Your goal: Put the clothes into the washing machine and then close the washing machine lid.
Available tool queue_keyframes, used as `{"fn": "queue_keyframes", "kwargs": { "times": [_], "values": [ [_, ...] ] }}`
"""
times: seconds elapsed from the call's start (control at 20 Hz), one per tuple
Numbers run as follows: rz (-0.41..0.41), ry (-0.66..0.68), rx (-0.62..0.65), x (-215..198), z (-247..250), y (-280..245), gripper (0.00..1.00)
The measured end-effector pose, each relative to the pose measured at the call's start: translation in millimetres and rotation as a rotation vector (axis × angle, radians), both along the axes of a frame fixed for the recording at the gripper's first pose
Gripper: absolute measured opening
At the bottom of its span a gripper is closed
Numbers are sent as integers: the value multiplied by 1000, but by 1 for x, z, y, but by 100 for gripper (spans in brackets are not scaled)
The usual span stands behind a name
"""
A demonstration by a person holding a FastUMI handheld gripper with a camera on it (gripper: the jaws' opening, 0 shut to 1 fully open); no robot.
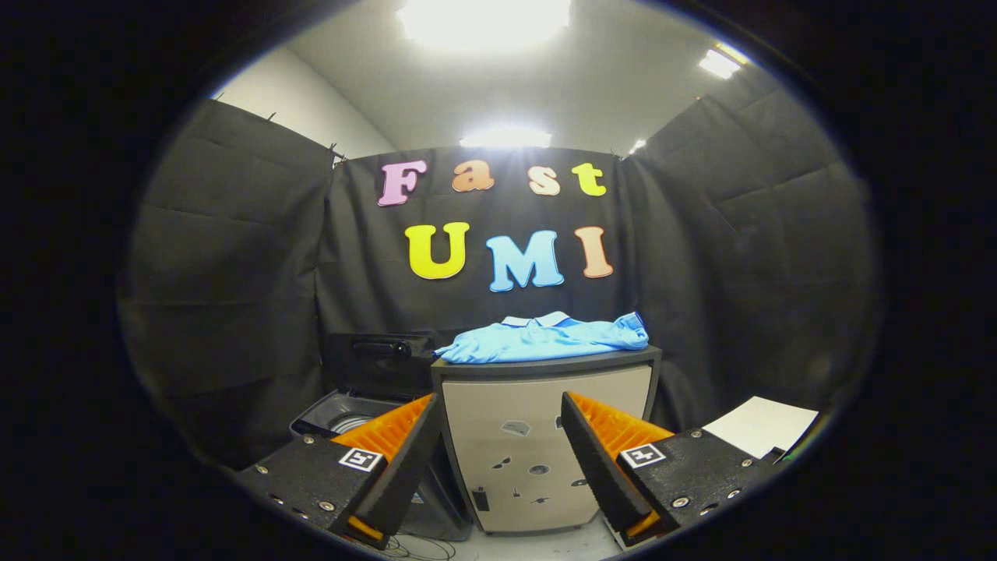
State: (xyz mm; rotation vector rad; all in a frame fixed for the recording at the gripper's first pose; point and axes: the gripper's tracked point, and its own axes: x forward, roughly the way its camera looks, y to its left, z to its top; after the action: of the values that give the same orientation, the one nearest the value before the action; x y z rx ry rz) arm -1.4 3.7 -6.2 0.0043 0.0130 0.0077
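One garment, a light blue folded polo shirt (545, 340), lies on the grey-topped beige cabinet (537, 421), well beyond your gripper (498, 460); its fingers are spread, holding nothing; pinch a single layer and it may unfold, snagging the open dark washing machine (350, 413) beside it.

Beyond the fingers of the hand-held gripper (502, 460), which stood apart with nothing between them, a light blue shirt (545, 340) with a white collar lay on a cabinet (537, 452). The cabinet had a dark grey top and frame and a cream front panel marked with small grey patches. Ahead of the left finger, the washing machine (366, 405) was dark grey, with a black raised lid (378, 360). By the right finger lay a white sheet (763, 425).
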Motion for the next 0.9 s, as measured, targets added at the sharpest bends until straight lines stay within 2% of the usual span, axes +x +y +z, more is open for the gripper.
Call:
{"fn": "queue_keyframes", "kwargs": {
  "times": [0.55, 0.9],
  "values": [
    [-4, -13, 1, 6, 17, 7, 95],
    [-26, -46, -5, 32, 55, -3, 95]
  ]
}}
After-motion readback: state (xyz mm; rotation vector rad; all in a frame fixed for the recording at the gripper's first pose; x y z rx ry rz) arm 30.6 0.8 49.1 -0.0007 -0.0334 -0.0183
